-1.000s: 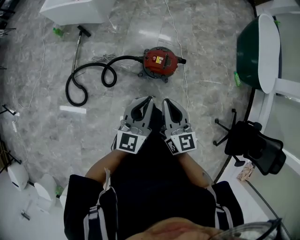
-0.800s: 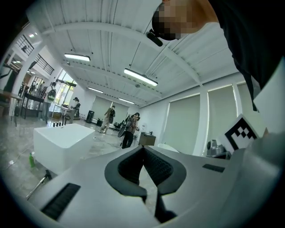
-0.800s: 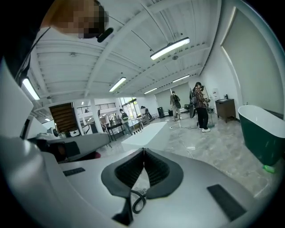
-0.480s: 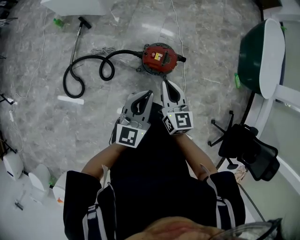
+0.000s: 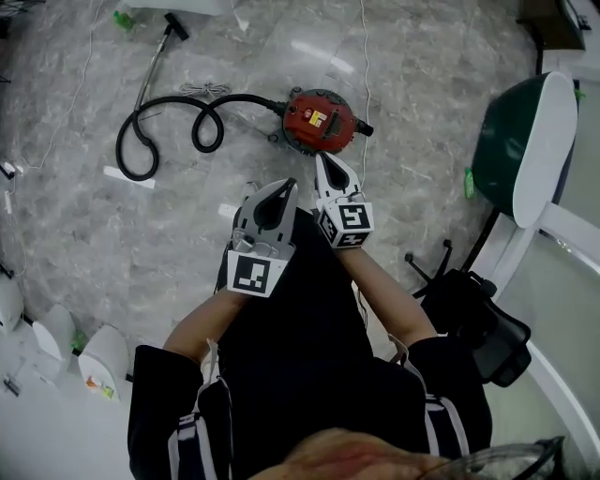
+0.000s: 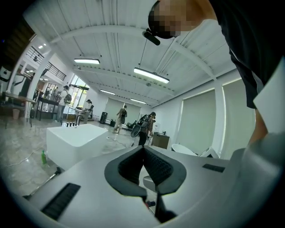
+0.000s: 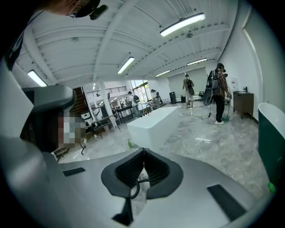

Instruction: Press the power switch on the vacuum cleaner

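Closest in, from the head view: dark clothing with striped sleeves, and 2 bare forearms reaching forward over the grey marbled floor (image 5: 422,103).

At the end of the left forearm, the left hand-held gripper (image 5: 287,184), marker cube facing up, tips pointing away from the body. In the left gripper view, both ribbed pads (image 6: 157,168) pressed together at the tip, closed on nothing.

Just beside it and slightly further forward, the right hand-held gripper (image 5: 321,158), marker cube likewise up. In the right gripper view, pads (image 7: 156,169) meeting at the tip, closed and empty. Only floor and a dark loop showing through the opening behind them.

Just beyond the right tips in the head view, on the floor: the vacuum cleaner (image 5: 319,120), a round red canister with a yellow label on top, touched by neither hand-held gripper. Power switch too small to make out.

Running left from the canister, a black hose (image 5: 236,97) curling in 2 loops. Joined to it, a straight wand (image 5: 155,70) ending in a black nozzle (image 5: 175,25) near the far edge of the floor. Trailing from beside the canister toward the far edge, a thin white cable (image 5: 365,56).

Off to the right, a dark green and white tub chair (image 5: 525,141). Nearer on that side, a black office chair (image 5: 469,314).

Further off in the gripper views: a big white block (image 7: 153,124) on the floor, ceiling strip lights (image 7: 182,24) overhead, and several people standing by the far wall.
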Motion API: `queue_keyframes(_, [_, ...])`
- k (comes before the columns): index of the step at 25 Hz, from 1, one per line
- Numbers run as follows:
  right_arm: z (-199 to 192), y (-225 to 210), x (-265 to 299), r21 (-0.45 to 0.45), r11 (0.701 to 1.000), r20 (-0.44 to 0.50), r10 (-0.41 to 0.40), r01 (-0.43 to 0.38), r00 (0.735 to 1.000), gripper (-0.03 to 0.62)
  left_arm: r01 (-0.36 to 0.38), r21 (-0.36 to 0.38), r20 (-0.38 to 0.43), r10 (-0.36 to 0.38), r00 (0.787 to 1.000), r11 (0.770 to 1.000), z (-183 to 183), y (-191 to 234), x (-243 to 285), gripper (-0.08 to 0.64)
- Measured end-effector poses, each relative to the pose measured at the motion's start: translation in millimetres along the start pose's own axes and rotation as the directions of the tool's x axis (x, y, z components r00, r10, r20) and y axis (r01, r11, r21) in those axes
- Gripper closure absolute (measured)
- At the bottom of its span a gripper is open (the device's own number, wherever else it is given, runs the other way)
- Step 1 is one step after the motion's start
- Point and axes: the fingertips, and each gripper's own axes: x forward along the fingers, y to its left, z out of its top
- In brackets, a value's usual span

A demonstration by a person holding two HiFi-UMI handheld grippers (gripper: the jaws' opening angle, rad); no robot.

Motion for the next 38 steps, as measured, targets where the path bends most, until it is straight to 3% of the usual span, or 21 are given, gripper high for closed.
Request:
queue_keyframes(3, [-15.7, -9.2, 23.0, -0.087, 0.996, -0.054, 0.014, -0.018, 0.998, 0.575, -0.031, -0.030, 0.007, 0.032, 0.999, 0.999, -6.3, 7.1, 10.6, 0.541])
queue_keyframes(7, [-47.8, -21.8, 54.8, -0.118, 0.993, -0.106, 0.008, -0.021, 0.994, 0.575, -0.042, -0.069, -0.014, 0.041, 0.999, 0.997, -27.3, 15.5, 18.7, 0.541])
queue_keyframes(11, [-75.4, -43.0, 83.8, -0.134, 0.991, -0.132, -0.002, -0.015, 0.991, 0.575, 0.000, -0.001, -0.037, 0.000, 0.999, 1.000, -46.8, 19.1, 37.1, 0.541])
queue_keyframes(18, [-151.5, -95.5, 133.6, -0.051, 0.996, -0.289, -0.088, 0.076, 0.953, 0.575, -0.035, -0.011, -0.039, 0.035, 0.999, 0.999, -65.5, 46.2, 50.3, 0.541])
queue_keyframes(22, [-187.1, -121.4, 161.0, -0.079, 0.992, -0.320, -0.120, 0.100, 0.940, 0.575, -0.049, -0.005, -0.042, 0.049, 0.998, 0.999, -82.3, 56.7, 57.7, 0.541])
queue_keyframes(29, [-252.4, -146.0, 205.9, -0.091, 0.991, -0.375, -0.123, 0.096, 0.919, 0.575, -0.039, -0.066, -0.105, 0.032, 0.994, 0.997, -124.0, 61.0, 55.7, 0.541])
queue_keyframes(38, [-295.2, -164.0, 252.8, -0.101, 0.989, -0.410, -0.136, 0.103, 0.902, 0.575, -0.065, -0.088, -0.115, 0.055, 0.992, 0.994, -144.6, 78.7, 56.3, 0.541])
